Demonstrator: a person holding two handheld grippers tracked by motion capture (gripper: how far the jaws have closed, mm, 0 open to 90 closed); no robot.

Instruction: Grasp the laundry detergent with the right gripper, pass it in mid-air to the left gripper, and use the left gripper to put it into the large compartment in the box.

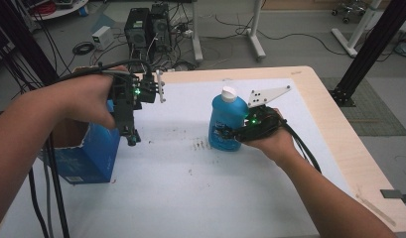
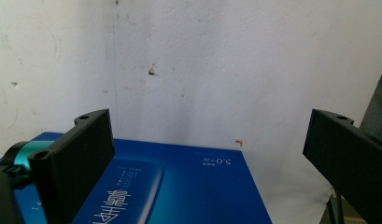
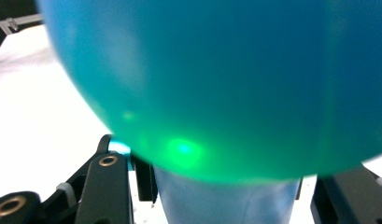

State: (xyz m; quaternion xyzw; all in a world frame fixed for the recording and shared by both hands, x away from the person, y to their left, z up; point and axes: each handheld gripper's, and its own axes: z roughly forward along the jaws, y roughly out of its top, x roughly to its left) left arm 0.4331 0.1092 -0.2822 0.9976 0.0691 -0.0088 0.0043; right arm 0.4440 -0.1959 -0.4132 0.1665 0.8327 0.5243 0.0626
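At right tool (image 1: 229, 132): clamped on upright blue bottle (image 1: 223, 121), standing on desk (image 1: 200, 193), long axis vertical. Off to left: left tool (image 1: 132, 140), jaws wide apart, hovering over open blue box (image 1: 94, 153); likely bottle's destination.

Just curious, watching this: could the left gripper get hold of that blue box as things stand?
Probably yes. The left gripper hovers just above the blue box, its jaws spread wide, and nothing lies between them and the box's top. The blue bottle stands well off to the side, in the right gripper.
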